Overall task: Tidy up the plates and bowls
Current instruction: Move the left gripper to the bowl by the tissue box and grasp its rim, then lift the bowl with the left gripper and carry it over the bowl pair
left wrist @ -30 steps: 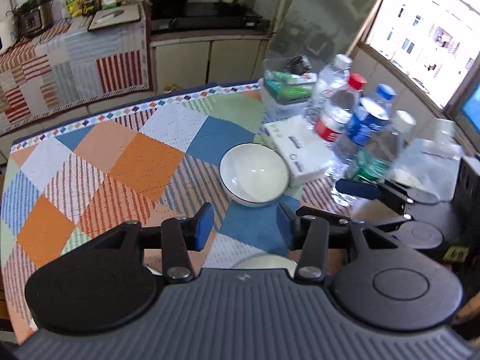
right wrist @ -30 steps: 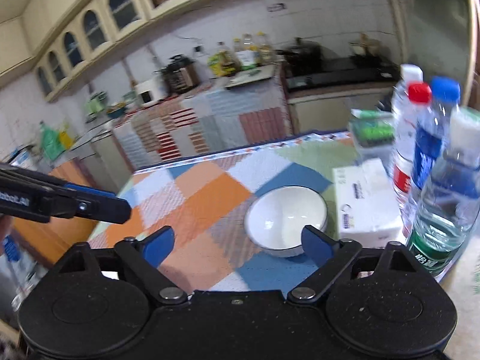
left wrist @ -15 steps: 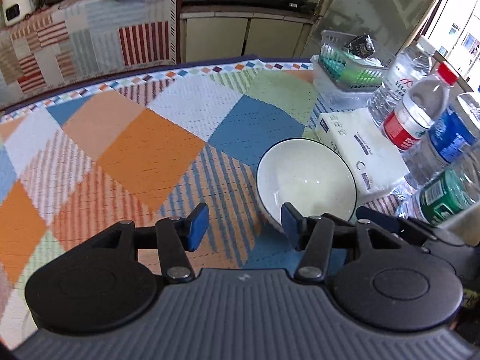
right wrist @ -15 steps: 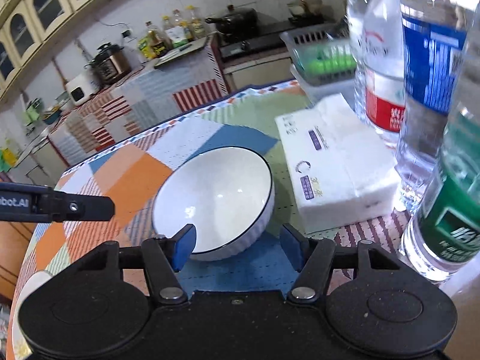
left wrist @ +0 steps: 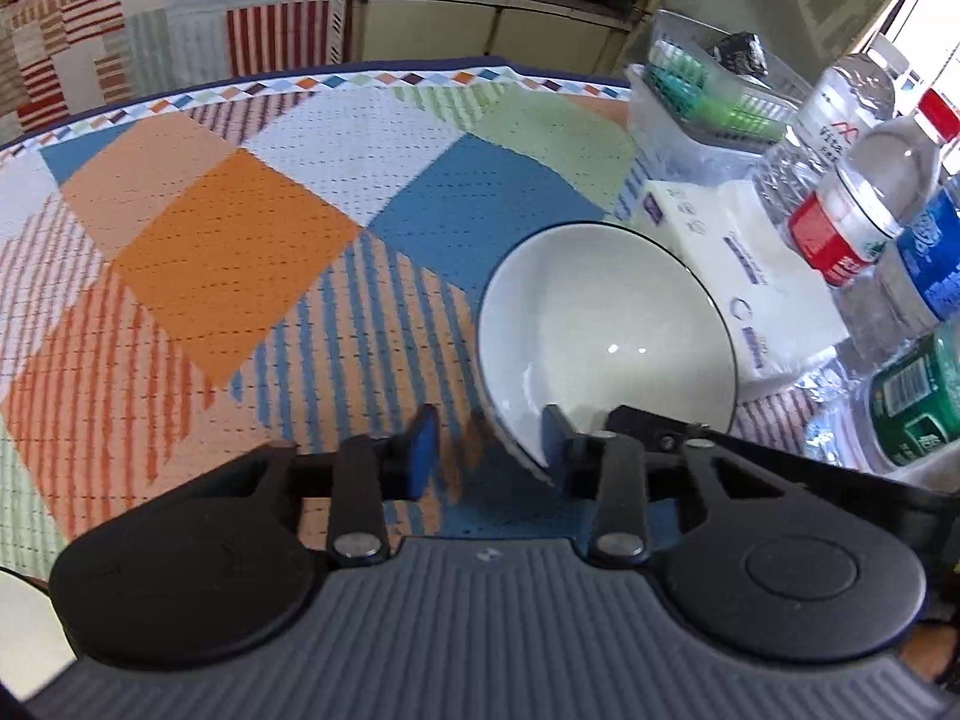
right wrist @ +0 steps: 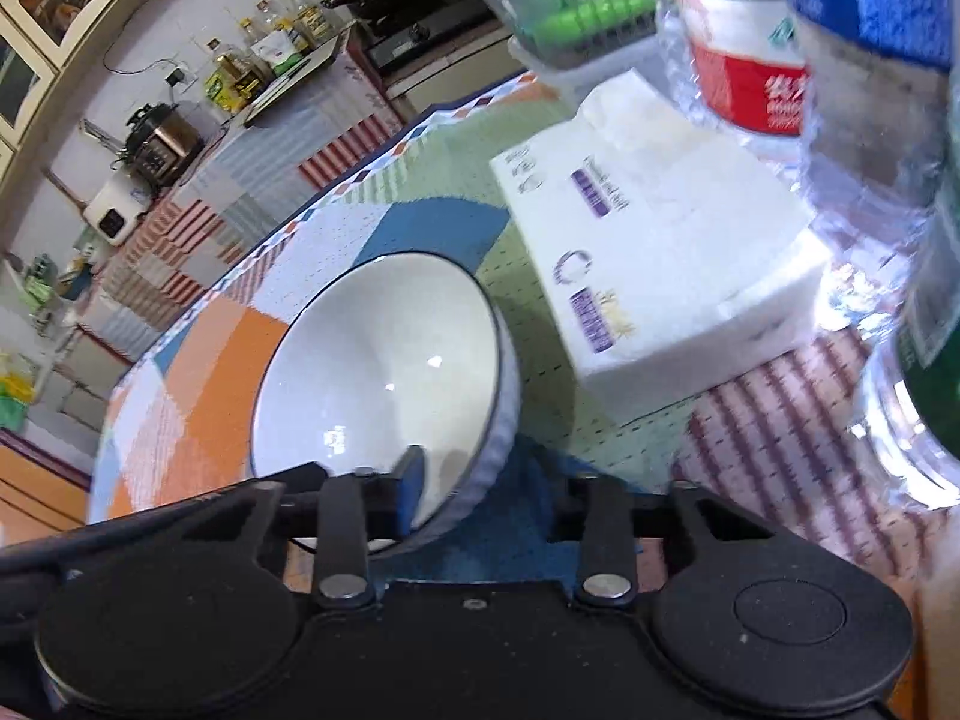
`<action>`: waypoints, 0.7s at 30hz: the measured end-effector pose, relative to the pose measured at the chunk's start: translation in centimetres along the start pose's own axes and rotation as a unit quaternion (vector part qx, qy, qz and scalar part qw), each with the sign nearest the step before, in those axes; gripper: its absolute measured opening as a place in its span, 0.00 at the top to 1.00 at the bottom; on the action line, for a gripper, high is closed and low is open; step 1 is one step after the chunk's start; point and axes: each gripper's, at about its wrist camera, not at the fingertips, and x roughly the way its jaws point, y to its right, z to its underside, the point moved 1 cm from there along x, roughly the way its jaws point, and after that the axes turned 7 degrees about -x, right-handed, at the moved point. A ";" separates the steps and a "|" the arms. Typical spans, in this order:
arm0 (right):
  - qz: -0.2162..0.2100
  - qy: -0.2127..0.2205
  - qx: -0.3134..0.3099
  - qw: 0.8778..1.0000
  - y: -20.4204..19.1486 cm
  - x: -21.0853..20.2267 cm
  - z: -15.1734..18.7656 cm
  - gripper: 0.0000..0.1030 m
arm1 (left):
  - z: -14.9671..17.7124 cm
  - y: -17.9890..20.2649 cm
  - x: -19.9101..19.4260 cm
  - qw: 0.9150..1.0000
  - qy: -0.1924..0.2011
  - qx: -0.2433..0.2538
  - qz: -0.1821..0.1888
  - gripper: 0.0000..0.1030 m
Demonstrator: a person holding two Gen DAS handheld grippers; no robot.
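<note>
A white bowl with a dark rim sits on the patchwork tablecloth; it also shows in the right wrist view. My left gripper is open, its jaws straddling the bowl's near rim, right finger inside the bowl. My right gripper is open too, its left finger inside the bowl and its right finger outside, straddling the rim. A white plate edge shows at the lower left of the left wrist view.
A white tissue pack lies right of the bowl, touching or nearly so. Several water bottles and a clear basket stand along the right. The tissue pack and bottles crowd the right wrist view.
Both grippers moved forward and down onto the bowl; their fingers now straddle its near rim, where before they hovered short of it.
</note>
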 end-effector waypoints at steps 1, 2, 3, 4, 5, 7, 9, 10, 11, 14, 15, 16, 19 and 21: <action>0.002 -0.004 0.001 1.000 -0.1 0.2 0.0 0.72 | 0.0 0.1 0.0 1.000 -0.003 -0.002 0.007 0.83; 0.007 -0.004 -0.002 1.000 -0.2 0.2 0.0 0.72 | 0.0 0.2 0.0 1.000 -0.004 -0.003 0.005 0.83; 0.012 -0.003 -0.006 1.000 -0.5 0.2 0.1 0.72 | 0.0 0.4 0.0 1.000 -0.007 -0.001 0.001 0.84; 0.017 -0.005 -0.010 1.000 -0.6 0.2 0.1 0.74 | 0.1 0.5 -0.1 1.000 -0.009 0.002 -0.003 0.84; 0.021 -0.007 -0.012 1.000 -0.8 0.2 0.0 0.74 | 0.1 0.6 -0.2 1.000 -0.013 0.004 -0.006 0.84; 0.020 -0.016 -0.016 1.000 -1.0 0.1 0.0 0.74 | 0.2 0.5 -0.6 1.000 -0.019 0.003 -0.005 0.85; 0.020 -0.018 -0.021 0.999 -1.2 -0.4 0.1 0.74 | 0.3 0.4 -1.3 1.000 -0.028 0.006 0.001 0.84; 0.017 -0.019 -0.020 0.999 -1.2 -0.7 0.2 0.74 | 0.3 0.3 -1.7 0.999 -0.035 0.002 0.003 0.84; 0.014 -0.023 -0.019 0.999 -1.3 -1.0 0.2 0.74 | 0.2 0.2 -2.1 0.999 -0.042 -0.003 0.005 0.84; 0.001 -0.034 -0.014 0.999 -1.5 -2.0 0.2 0.74 | 0.1 -0.1 -3.9 0.998 -0.054 -0.012 0.012 0.84; -0.005 -0.034 -0.012 0.999 -1.7 -2.5 0.2 0.74 | 0.1 0.0 -4.5 0.998 -0.055 -0.010 0.011 0.84; -0.012 -0.034 -0.013 0.999 -1.9 -3.0 0.3 0.74 | 0.2 0.0 -5.3 0.998 -0.054 -0.009 0.011 0.84; -0.022 -0.034 -0.020 0.999 -2.8 -4.7 0.5 0.74 | 0.5 0.3 -7.3 0.998 -0.057 -0.011 0.006 0.84; -0.018 -0.038 -0.033 0.999 -3.5 -5.8 0.6 0.74 | 0.8 0.6 -8.7 0.998 -0.057 -0.007 0.003 0.84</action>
